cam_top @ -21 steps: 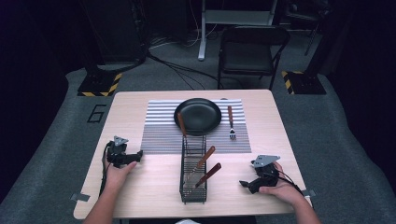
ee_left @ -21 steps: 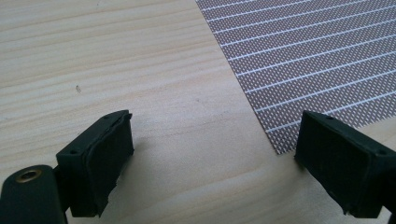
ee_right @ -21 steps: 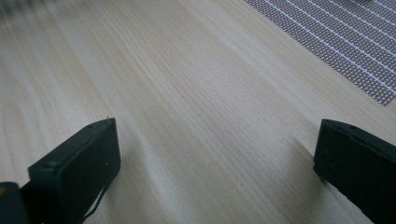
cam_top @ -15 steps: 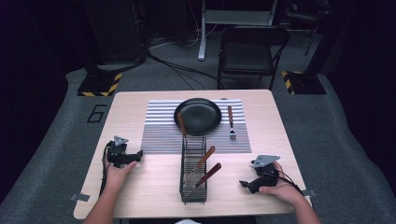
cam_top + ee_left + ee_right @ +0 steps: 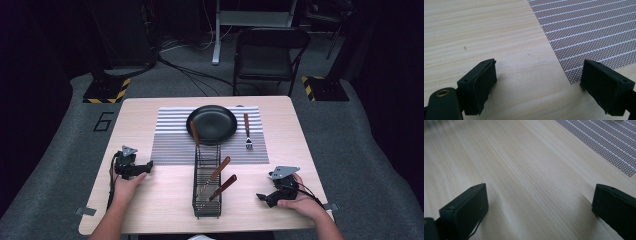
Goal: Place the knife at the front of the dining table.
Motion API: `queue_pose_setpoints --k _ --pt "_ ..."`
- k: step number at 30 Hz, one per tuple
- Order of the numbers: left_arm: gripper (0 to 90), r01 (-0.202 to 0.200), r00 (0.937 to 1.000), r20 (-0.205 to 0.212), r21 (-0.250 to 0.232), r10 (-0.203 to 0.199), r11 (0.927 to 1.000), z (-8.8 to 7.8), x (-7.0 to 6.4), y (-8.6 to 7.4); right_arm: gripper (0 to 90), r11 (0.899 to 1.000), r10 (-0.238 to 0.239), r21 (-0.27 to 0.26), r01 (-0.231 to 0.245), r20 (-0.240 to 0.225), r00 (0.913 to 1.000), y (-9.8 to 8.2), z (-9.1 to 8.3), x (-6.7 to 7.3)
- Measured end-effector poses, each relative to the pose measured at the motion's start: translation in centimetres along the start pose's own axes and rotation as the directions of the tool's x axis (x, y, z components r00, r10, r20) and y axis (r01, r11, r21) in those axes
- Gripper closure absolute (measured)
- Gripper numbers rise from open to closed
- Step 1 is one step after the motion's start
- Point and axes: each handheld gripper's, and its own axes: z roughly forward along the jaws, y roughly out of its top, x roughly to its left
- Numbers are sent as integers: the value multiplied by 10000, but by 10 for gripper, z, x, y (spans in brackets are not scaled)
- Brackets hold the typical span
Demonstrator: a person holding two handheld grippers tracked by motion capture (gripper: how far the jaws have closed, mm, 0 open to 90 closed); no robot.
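A black round pan (image 5: 212, 123) sits on a striped grey mat (image 5: 172, 135) at the table's middle back. A wood-handled fork (image 5: 247, 131) lies on the mat right of the pan. A black wire rack (image 5: 206, 180) stands in front of the pan, with two wood-handled utensils (image 5: 219, 170) lying in it and a third wooden handle (image 5: 193, 132) at its far end. My left gripper (image 5: 145, 165) rests on the table at the left, open and empty, its jaws (image 5: 539, 85) wide over bare wood by the mat's corner (image 5: 584, 35). My right gripper (image 5: 261, 196) rests at the right front, open and empty (image 5: 539, 210).
The wooden table (image 5: 150, 210) has free room on both sides of the rack. A black folding chair (image 5: 267, 55) stands behind the table. Cables trail from both grippers toward the front edge.
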Motion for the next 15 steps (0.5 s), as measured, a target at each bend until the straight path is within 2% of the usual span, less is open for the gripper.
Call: queue_pose_setpoints --k 9,12,14,15 --pt "200 100 9999 15 58 -100 9999 -2 0 2 0 10000 -10 32 10 16 10000 0 0 0" --pt "230 153 9998 147 118 -155 9998 -5 1 4 0 10000 -9 34 9 19 10000 0 0 0" --pt "257 149 9999 85 73 -149 9999 -8 1 5 0 10000 -5 34 5 20 10000 0 0 0" --pt "257 274 9996 22 136 -274 9995 -10 0 7 0 10000 -9 34 9 19 10000 0 0 0"
